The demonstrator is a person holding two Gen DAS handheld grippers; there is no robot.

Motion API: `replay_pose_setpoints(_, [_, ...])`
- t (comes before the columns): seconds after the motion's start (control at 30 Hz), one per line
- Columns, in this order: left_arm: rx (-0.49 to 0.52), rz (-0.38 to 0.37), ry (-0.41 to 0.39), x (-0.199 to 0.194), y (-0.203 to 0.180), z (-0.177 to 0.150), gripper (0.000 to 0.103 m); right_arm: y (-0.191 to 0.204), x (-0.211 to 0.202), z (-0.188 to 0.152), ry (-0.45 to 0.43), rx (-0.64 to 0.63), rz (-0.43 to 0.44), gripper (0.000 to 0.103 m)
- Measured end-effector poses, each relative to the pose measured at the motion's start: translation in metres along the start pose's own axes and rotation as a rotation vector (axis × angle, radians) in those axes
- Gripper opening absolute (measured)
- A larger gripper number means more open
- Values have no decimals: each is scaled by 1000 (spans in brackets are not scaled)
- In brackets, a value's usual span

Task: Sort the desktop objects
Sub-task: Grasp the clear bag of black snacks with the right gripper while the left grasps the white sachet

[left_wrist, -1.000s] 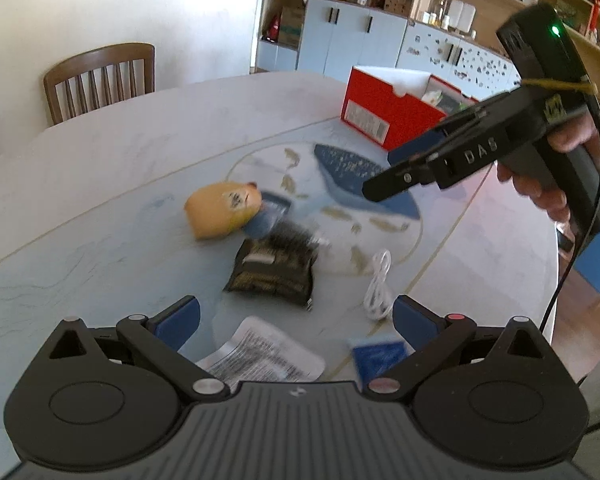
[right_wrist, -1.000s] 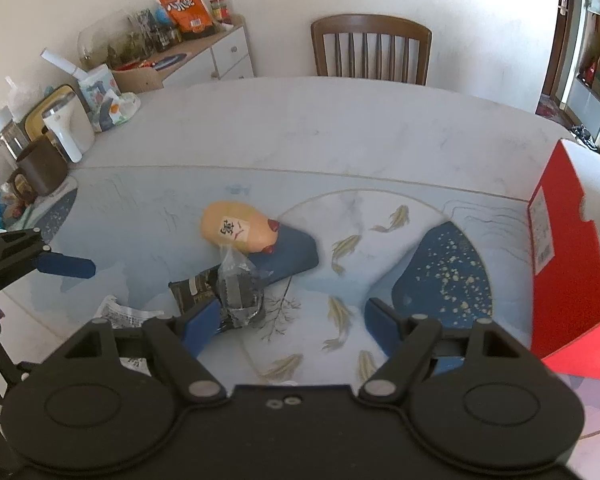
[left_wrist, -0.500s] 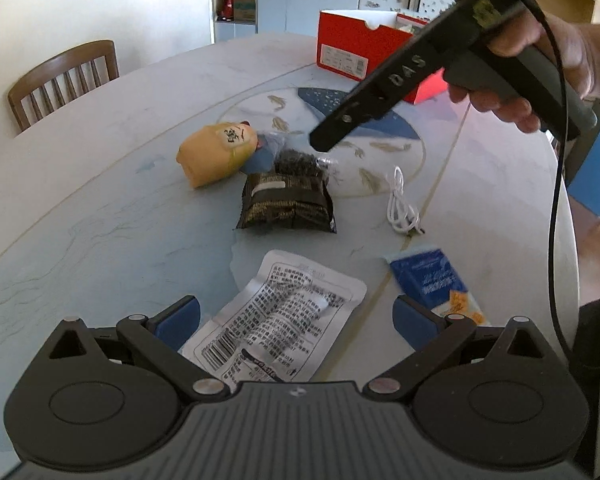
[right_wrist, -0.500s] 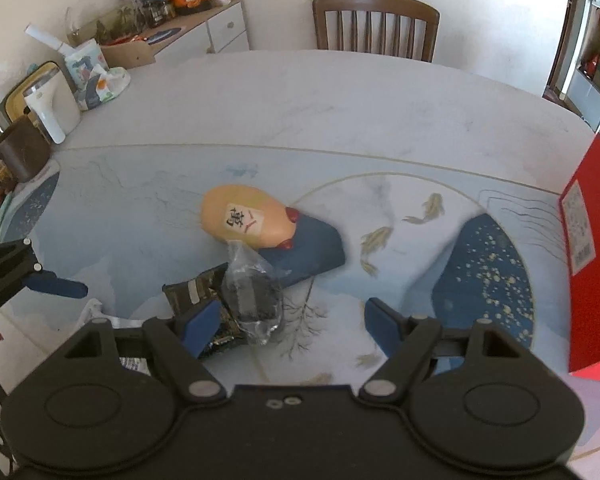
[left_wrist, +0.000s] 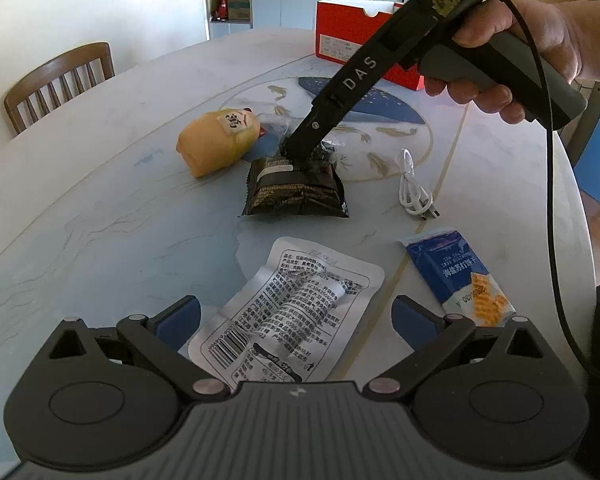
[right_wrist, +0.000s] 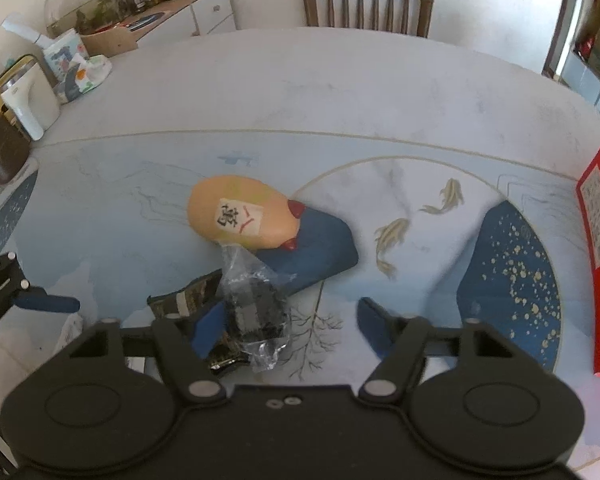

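Two hand-held grippers, both spread, grasping nothing. Right hand-held gripper (right_wrist: 290,326) nearer: clear plastic bag (right_wrist: 256,308) low centre, touching its left finger, long axis running up-frame.

Table (left_wrist: 100,208) holds toy (left_wrist: 216,140), packets (left_wrist: 296,188), cable (left_wrist: 414,188), box (left_wrist: 360,36).

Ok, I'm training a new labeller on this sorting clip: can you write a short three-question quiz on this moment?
1. True or false: the right tool is open.
2. Which item lies nearest the left tool? A) white cable B) silver printed pouch C) yellow plush toy
3. Fill in: the right tool reaches down at the clear crinkly bag, which lies between the yellow plush toy and the ____ snack packet.

Key: 1 true; 2 B; 3 dark
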State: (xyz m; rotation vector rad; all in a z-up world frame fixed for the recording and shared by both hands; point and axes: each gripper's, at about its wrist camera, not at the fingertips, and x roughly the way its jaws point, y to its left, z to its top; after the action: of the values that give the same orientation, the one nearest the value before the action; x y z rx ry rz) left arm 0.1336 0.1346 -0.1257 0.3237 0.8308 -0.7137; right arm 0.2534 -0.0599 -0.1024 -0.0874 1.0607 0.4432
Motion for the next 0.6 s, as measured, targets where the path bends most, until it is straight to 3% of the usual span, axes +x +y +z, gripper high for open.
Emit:
replay_pose_setpoints(0.23, [-1,-2,-4,2,-1,-2,97,-2,0,1,-2,23,9,55])
replay_pose_setpoints(0.6, [-9,3,-6,3,1,-2,87,-16,-4,5,-18,37,-11,53])
